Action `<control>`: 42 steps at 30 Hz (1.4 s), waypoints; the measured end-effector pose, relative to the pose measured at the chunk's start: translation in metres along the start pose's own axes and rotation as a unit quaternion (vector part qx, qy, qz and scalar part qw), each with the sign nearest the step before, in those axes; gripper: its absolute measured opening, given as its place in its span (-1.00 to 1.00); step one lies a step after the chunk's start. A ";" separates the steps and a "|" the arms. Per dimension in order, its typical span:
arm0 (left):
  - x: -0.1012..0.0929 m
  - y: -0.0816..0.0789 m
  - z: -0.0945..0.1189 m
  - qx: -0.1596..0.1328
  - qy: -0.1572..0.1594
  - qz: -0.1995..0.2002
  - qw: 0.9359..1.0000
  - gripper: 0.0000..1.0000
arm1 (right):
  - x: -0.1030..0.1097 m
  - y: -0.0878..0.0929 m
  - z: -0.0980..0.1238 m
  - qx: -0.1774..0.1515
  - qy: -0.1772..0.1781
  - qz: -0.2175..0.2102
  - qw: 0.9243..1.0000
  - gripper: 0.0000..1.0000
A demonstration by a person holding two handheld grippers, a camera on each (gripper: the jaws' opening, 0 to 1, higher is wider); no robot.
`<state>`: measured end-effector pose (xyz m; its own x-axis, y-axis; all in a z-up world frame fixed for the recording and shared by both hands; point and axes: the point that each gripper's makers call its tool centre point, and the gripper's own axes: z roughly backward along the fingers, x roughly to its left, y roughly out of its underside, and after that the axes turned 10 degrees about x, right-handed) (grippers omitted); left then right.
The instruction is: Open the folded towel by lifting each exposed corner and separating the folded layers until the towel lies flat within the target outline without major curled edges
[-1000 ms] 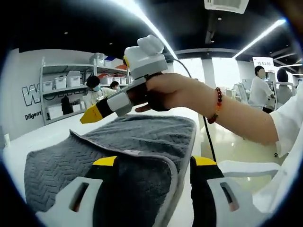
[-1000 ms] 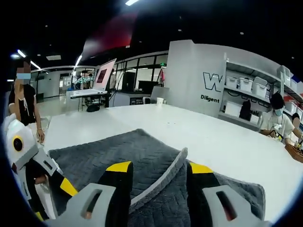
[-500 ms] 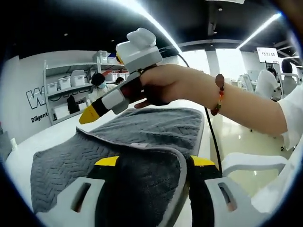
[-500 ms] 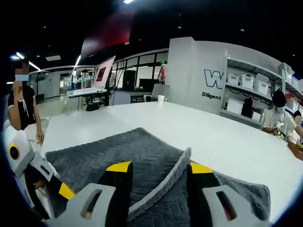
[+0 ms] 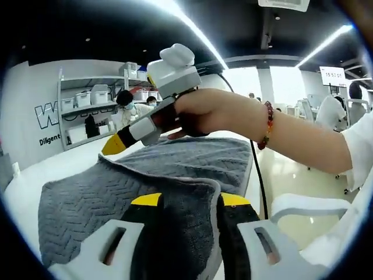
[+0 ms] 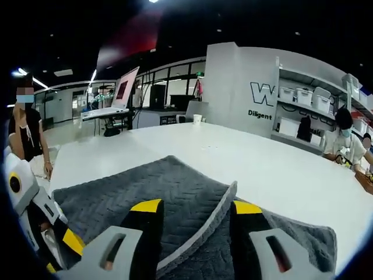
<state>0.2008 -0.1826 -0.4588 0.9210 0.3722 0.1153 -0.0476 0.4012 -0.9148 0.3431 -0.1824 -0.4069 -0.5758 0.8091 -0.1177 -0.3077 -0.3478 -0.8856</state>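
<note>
Unfolding is judged partly done: the grey towel (image 5: 175, 169) on the white worktop (image 6: 262, 169) is pinched at one lifted edge by both the left gripper (image 5: 185, 201) and right gripper (image 6: 195, 205), fingers closed on cloth; flattening remains.

1. A broad white table (image 6: 245, 163) runs across the room.
2. A grey wall (image 6: 242, 93) bears large white lettering (image 6: 259, 93).
3. Beside that wall, open shelves (image 6: 303, 108) carry white bins (image 6: 290, 94).
4. The ceiling is dark, crossed by long strip lights (image 5: 192, 29).
5. Bright windows (image 5: 280, 87) stand beyond a glossy pale floor (image 5: 291, 181).
6. A white chair (image 5: 303, 204) sits past the table's edge.
</note>
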 end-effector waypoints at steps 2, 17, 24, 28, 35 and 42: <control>0.004 0.000 0.000 -0.001 -0.009 -0.002 1.000 -0.52 | 0.002 0.000 -0.002 0.002 -0.002 -0.001 1.000 -0.15; 0.021 0.004 0.008 0.006 -0.031 0.012 0.999 -0.94 | -0.006 -0.001 -0.019 0.014 -0.006 -0.010 1.000 -0.14; 0.018 0.002 0.010 -0.003 -0.020 0.011 1.000 -0.98 | -0.012 0.004 -0.032 0.024 -0.004 -0.026 0.999 -0.14; 0.017 0.002 0.011 -0.004 -0.018 0.004 1.000 -0.98 | -0.015 0.008 -0.037 0.031 -0.001 -0.031 0.999 -0.13; 0.017 0.000 0.014 -0.006 -0.014 0.004 1.000 -0.98 | -0.021 0.016 -0.048 0.044 0.005 -0.047 0.998 -0.13; 0.015 0.002 0.015 -0.015 -0.008 0.013 1.000 -0.98 | -0.027 0.021 -0.065 0.056 0.010 -0.059 0.997 -0.14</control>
<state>0.2086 -0.1634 -0.4529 0.9136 0.3948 0.0975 -0.0594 0.3668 -0.9284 0.4015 -0.1811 -0.4515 -0.5151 0.8568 -0.0252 -0.4556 -0.2986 -0.8386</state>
